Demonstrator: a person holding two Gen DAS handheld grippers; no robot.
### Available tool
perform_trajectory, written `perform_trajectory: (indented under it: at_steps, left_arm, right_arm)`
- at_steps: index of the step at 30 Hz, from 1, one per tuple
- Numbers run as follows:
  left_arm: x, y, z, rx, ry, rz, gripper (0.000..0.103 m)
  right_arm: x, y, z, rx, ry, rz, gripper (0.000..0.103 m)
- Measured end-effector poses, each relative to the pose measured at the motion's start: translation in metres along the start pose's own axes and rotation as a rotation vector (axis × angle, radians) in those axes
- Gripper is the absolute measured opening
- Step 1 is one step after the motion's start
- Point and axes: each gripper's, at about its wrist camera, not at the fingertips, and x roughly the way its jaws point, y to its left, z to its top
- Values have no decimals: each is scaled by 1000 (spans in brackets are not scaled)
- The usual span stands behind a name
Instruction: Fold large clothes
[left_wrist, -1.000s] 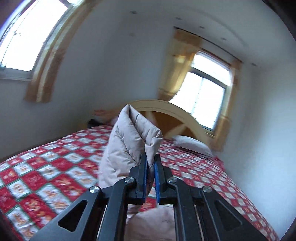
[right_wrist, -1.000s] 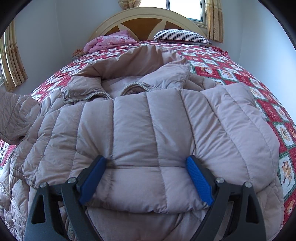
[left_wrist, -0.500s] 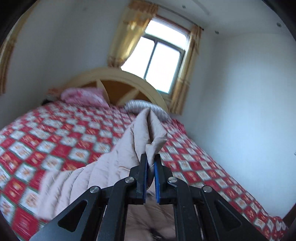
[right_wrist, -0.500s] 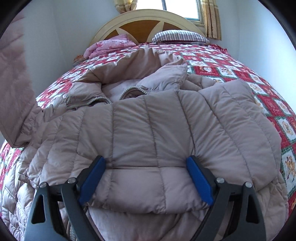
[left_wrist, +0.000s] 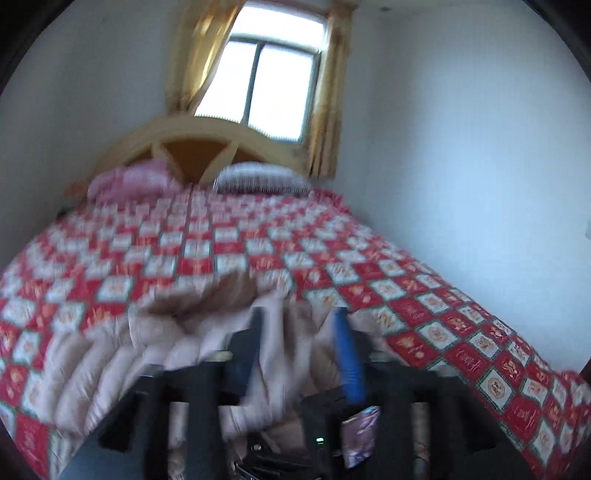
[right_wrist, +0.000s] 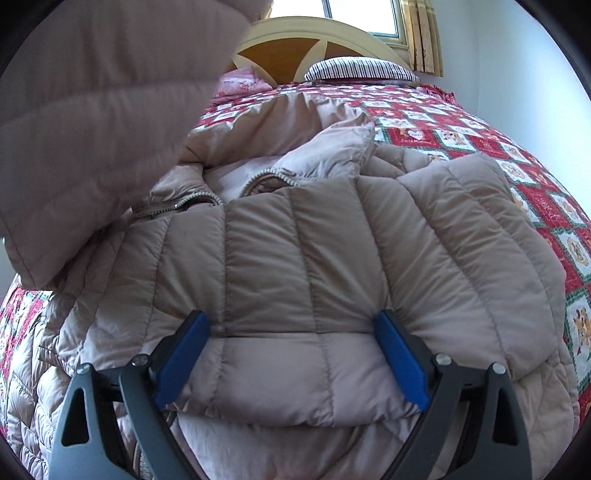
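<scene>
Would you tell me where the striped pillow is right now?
The striped pillow lies at the bed's head, against the headboard, right of the pink pillow.

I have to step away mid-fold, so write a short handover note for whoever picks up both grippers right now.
Left gripper: open, frame blurred; the sleeve swings across the right view, upper left.
Right gripper: open, fingers straddling the folded sleeve on the jacket, not clamped.
Jacket lies on the quilt, collar toward the pillows.
Done: one sleeve folded across the body.
Left: lay the other sleeve over, then fold the body up.
</scene>
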Motion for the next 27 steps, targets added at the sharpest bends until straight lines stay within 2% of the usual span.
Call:
perform_trajectory:
  at_steps: [2, 4, 5, 6, 7, 10, 12, 13, 15, 16, 19, 21, 24, 27]
  left_arm:
    - [-19, -7, 6, 46, -78, 14, 86]
    - [-38, -3, 12, 94, -144, 29, 87]
    - [-40, 2, 14, 107, -148, 49, 87]
    - [-41, 14, 14, 112, -143, 100, 88]
    - [-39, 27, 14, 111, -130, 153, 88]
    - [-10, 86, -2, 150, -40, 448, 89]
    - [18, 137, -25, 143, 86, 603, 89]
    - [28, 157, -36, 122, 155, 631, 89]
    - [42, 199, -63, 41, 283, 638, 88]
    - [43, 212, -74, -1, 306, 627, 88]
    - [49, 231, -100, -110, 362, 563, 88]
    - [59, 225, -108, -101, 398, 563, 89]
    - [65, 213, -115, -33, 409, 580, 89]
    - [63, 206, -118, 1, 403, 582, 89]
  right_arm:
    - [0, 0, 0, 0, 0, -1, 95]
    - [0, 0, 0, 1, -1, 1, 95]
    - [1, 0, 0, 3, 0, 0, 95]
    - [2, -1, 1, 4, -1, 1, 95]
    - [3, -1, 1, 6, -1, 2, 95]
    - [3, -1, 0, 7, -2, 2, 95]
    - [3, -1, 1, 9, -2, 7, 96]
    - [2, -3, 1, 13, -9, 14, 96]
    - [-6, -9, 3, 46, -27, 57, 95]
    - [-16, -16, 6, 83, -31, 90, 95]
    - [-44, -34, 15, 178, -66, 114, 95]
    - [-58, -48, 24, 251, -78, 131, 95]
    - [-53, -58, 36, 346, -28, 198, 95]
    - [-62, -55, 44, 368, -96, 131, 95]
